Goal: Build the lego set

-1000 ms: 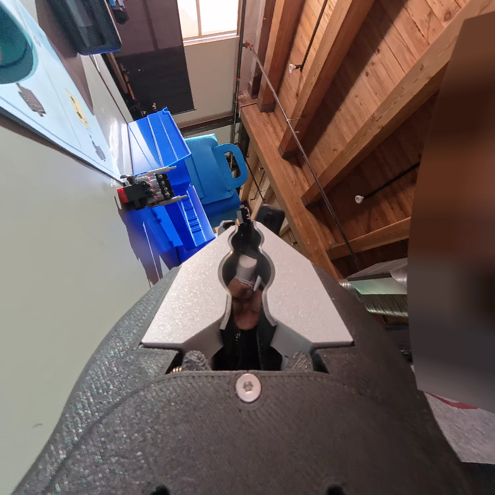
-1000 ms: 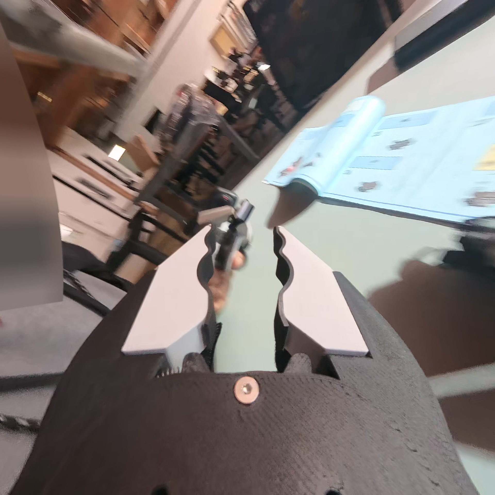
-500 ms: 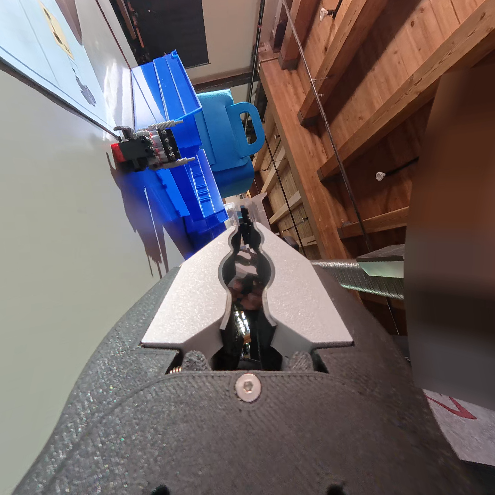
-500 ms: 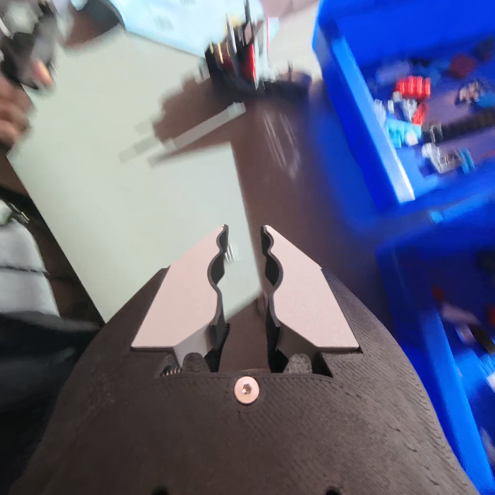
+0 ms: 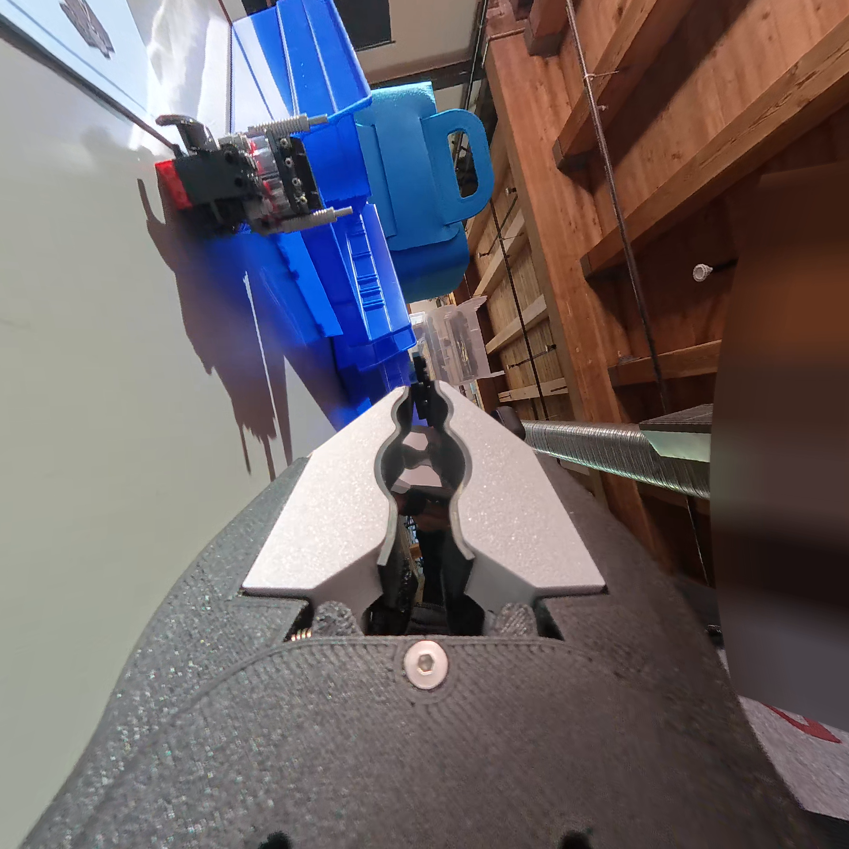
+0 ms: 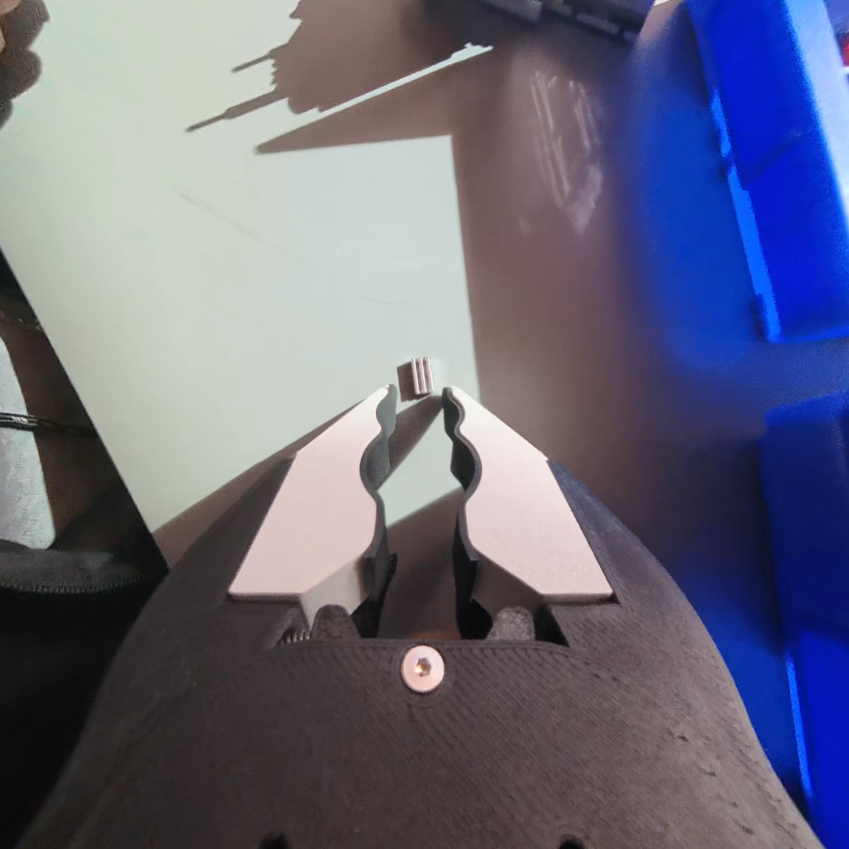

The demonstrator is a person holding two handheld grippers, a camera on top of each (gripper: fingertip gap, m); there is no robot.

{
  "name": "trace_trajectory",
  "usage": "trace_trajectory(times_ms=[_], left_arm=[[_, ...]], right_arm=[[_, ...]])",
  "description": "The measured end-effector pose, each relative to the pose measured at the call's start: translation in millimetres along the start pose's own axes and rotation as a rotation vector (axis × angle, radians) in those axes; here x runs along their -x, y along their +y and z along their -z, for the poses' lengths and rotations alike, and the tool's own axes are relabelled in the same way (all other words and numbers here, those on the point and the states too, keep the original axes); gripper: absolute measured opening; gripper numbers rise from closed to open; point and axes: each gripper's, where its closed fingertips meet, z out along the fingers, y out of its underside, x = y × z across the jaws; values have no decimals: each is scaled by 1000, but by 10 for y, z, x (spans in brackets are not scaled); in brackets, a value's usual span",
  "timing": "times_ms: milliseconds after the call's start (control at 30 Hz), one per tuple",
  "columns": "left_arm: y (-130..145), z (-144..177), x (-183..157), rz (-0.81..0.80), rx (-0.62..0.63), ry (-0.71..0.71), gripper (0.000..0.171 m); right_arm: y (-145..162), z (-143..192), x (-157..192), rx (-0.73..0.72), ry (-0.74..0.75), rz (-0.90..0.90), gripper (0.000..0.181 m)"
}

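Observation:
In the left wrist view my left gripper (image 5: 425, 390) is shut on a small black lego piece (image 5: 421, 374) that sticks out past its tips, held in the air beside the table. The partly built model (image 5: 239, 179), black and grey with a red end and two spring rods, stands on the pale green table (image 5: 69, 321) against the blue bins. In the right wrist view my right gripper (image 6: 418, 393) is open and low over the table (image 6: 229, 229). A small grey ribbed lego piece (image 6: 415, 377) lies just beyond its fingertips, untouched.
Stacked blue parts bins (image 5: 321, 115) stand behind the model and fill the right side of the right wrist view (image 6: 758, 229). The instruction booklet (image 5: 69, 41) lies at the far left. A hand (image 6: 18, 69) shows at the top left edge. A wooden wall (image 5: 643, 183) rises beyond. Left tips to right tips: about 20 centimeters.
My right gripper swung away from the left gripper and the booklet, down to the table beside the bins, and narrowed over the grey piece. The left gripper moved nearer the model, still holding the black piece.

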Motion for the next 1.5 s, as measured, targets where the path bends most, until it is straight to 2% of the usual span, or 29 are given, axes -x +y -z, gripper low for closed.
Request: trace_trajectory(times_ms=[100,267,400,467,600,700,833,967,1067,1233,1500], left_arm=[[43,-22,31,4,15,-22,8],[79,-41,84,5,29,-60,8],[74,-54,91,14,31,-58,8],[69,-48,90,18,29,-54,8],[67,-37,80,31,30,-41,8],[76,-47,75,36,40,-34,8],[92,-64,68,34,54,-27,8],[120,-64,44,28,69,-14,8],[142,-58,48,31,78,-19,8],[158,-52,63,67,89,-15,8],[164,-58,66,92,101,-3,8]], right_arm=[[-44,-41,-18,0,-4,-17,9],[-177,-151,21,-6,-7,-96,9],[-372,-314,181,-41,-27,-213,9],[-429,-352,270,-46,-49,-212,10],[-460,-266,232,-66,-60,-92,15],[-429,-197,127,-44,-58,78,17],[-413,-212,231,8,-181,386,23],[-420,-292,306,30,-334,554,30],[-401,-368,310,78,-435,597,37],[-428,-424,356,95,-541,638,37],[-448,-443,383,107,-564,602,19]])
